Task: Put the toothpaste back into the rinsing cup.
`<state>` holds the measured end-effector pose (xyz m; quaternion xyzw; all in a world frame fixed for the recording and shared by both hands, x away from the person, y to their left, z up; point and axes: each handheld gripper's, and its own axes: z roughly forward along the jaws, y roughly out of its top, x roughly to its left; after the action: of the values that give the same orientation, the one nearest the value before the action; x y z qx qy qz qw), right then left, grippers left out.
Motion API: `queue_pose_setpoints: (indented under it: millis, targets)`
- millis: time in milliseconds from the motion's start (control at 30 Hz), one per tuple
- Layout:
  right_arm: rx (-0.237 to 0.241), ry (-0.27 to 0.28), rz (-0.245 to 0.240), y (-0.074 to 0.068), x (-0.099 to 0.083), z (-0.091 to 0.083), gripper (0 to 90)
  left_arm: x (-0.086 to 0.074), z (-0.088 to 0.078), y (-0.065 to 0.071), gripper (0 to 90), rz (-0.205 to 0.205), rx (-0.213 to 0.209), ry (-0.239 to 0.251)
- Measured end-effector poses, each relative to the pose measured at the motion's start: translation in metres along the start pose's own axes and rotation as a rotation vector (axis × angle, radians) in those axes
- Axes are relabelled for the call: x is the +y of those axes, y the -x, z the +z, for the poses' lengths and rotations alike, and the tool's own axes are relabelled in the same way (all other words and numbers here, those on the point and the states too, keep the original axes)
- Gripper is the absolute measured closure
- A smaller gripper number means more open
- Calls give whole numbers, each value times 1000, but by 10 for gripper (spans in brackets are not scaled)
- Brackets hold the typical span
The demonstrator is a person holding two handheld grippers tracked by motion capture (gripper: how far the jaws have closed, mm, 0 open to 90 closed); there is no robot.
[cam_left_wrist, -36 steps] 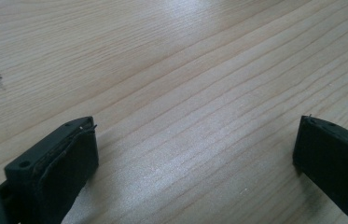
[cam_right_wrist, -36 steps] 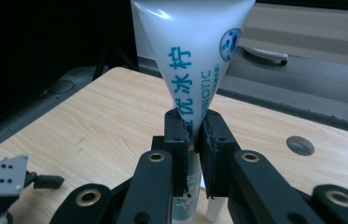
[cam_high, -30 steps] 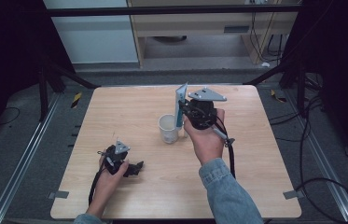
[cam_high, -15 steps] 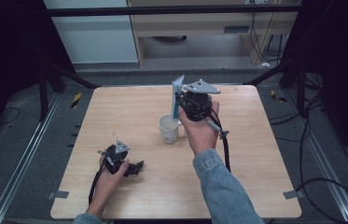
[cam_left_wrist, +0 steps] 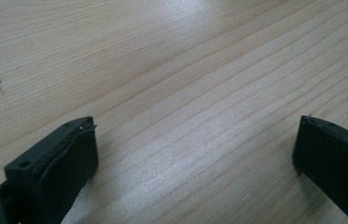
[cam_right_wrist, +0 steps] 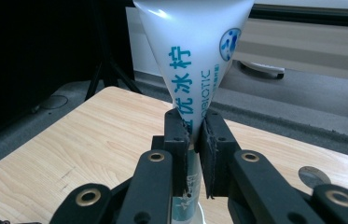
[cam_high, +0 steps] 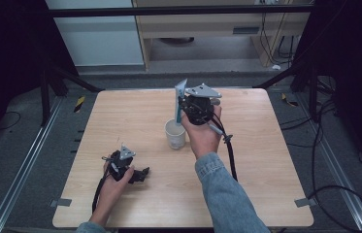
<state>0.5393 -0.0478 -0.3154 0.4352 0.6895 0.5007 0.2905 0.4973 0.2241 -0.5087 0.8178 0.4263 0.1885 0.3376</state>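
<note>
The right gripper (cam_high: 182,104) is closed on a white tube (cam_high: 180,99) with blue print, and its two black jaws press the tube from both sides near the lower part. In the right gripper view the tube (cam_right_wrist: 195,60) stands upright and gets wider toward the top, with the gripper (cam_right_wrist: 195,144) squeezing it. The tube is held above a white cup (cam_high: 175,134) that stands on the wooden table (cam_high: 266,160), and its lower end is at the cup's rim or just inside it; I cannot tell which. The left gripper (cam_high: 142,174) rests low on the table near the front edge, well apart from the cup. Its jaws are wide apart with nothing between them, only bare wood (cam_left_wrist: 185,93).
</note>
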Motion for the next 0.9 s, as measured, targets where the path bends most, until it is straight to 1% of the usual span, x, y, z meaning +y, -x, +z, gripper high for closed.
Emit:
queue_pose_setpoints:
  millis: [167, 200, 333, 467, 900]
  targets:
    - [2, -9, 4, -1, -5, 5, 819, 0, 0, 0, 0, 0, 0, 0]
    - [6, -11, 12, -1, -6, 6, 819, 0, 0, 0, 0, 0, 0, 0]
    - [2, -13, 2, -3, -8, 10, 819, 0, 0, 0, 0, 0, 0, 0]
    - [11, -16, 25, -3, -11, 14, 819, 0, 0, 0, 0, 1, 0, 0]
    - [-1, -22, -4, -8, -20, 21, 818, 0, 0, 0, 0, 0, 0, 0]
